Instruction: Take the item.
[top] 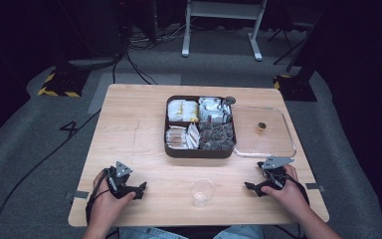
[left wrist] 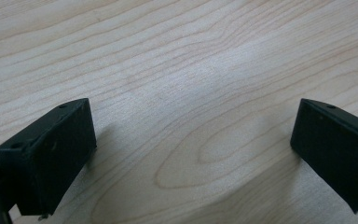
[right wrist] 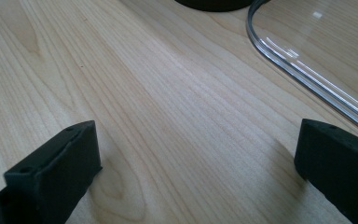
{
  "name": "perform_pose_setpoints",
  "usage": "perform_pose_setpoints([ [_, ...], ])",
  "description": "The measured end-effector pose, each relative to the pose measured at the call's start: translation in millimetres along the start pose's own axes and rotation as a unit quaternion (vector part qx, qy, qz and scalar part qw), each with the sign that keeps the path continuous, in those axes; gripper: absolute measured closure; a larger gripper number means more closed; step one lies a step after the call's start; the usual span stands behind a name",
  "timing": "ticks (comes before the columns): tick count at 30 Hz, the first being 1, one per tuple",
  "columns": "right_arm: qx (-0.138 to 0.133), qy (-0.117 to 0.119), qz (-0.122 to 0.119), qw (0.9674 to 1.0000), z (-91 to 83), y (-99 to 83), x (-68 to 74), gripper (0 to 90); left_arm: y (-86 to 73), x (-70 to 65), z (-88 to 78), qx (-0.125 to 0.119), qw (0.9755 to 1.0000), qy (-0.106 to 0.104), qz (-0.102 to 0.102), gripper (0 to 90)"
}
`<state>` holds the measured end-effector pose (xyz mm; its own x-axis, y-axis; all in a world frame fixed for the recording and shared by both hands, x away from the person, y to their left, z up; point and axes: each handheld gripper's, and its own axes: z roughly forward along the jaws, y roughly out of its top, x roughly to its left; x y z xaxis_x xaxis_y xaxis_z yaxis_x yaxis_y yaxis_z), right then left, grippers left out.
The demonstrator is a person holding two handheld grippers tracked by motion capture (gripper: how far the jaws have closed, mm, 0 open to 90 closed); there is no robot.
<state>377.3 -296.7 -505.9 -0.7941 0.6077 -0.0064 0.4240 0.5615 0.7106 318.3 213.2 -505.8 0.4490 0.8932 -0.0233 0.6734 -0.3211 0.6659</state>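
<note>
Both claws, left [top: 140, 189] and right [top: 249, 186], wide open, empty, flanking plastic cup [top: 202, 191]; compartment box [top: 200, 125] beyond.

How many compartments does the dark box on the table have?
4. The dark box has two far compartments, left and right, and two near ones, left and right, all filled with packets. None seems hidden.

cup [top: 202, 191] near edge, between tongs; box [top: 200, 151] behind; lid [top: 264, 130] right of box
</note>
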Motion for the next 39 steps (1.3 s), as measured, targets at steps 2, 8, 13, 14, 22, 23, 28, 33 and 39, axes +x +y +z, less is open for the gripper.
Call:
perform_pose_setpoints([
  [2,0.000,-0.002,0.002,1.0000,-0.2,-0.1,0.5,0.1,0.1,-0.3,-0.2,-0.002,1.0000,-0.001,0.002,1.6],
  [8,-0.001,-0.008,0.006,0.9999,-0.6,-0.5,2.1,0.5,4.7,-3.2,-7.1,0.003,0.9998,-0.009,0.016,25.4],
  [13,0.000,-0.008,0.006,1.0000,-0.5,-0.4,1.8,0.5,10.6,-6.1,-13.8,-0.009,0.9998,-0.016,0.011,30.2],
  [14,0.000,-0.007,0.006,1.0000,-0.5,-0.4,1.8,0.6,11.9,-6.6,-15.5,-0.010,0.9998,-0.015,0.010,30.6],
  [22,-0.001,-0.007,0.006,1.0000,-0.5,-0.5,1.8,0.5,22.6,-7.5,-26.4,-0.017,0.9993,-0.032,0.003,30.7],
  [23,-0.001,-0.007,0.006,1.0000,-0.5,-0.5,1.8,0.5,24.1,-7.4,-27.9,-0.019,0.9992,-0.035,0.000,30.7],
  [28,-0.001,-0.007,0.006,1.0000,-0.5,-0.4,1.8,0.6,36.1,-10.4,-37.5,-0.028,0.9991,-0.032,0.004,30.7],
  [33,-0.001,-0.007,0.006,1.0000,-0.5,-0.5,1.8,0.6,52.1,-18.0,-45.7,-0.038,0.9981,-0.046,0.015,30.7],
  [39,-0.001,-0.007,0.006,1.0000,-0.5,-0.4,1.9,0.5,74.0,-27.9,-45.3,-0.056,0.9962,-0.054,0.038,30.7],
])
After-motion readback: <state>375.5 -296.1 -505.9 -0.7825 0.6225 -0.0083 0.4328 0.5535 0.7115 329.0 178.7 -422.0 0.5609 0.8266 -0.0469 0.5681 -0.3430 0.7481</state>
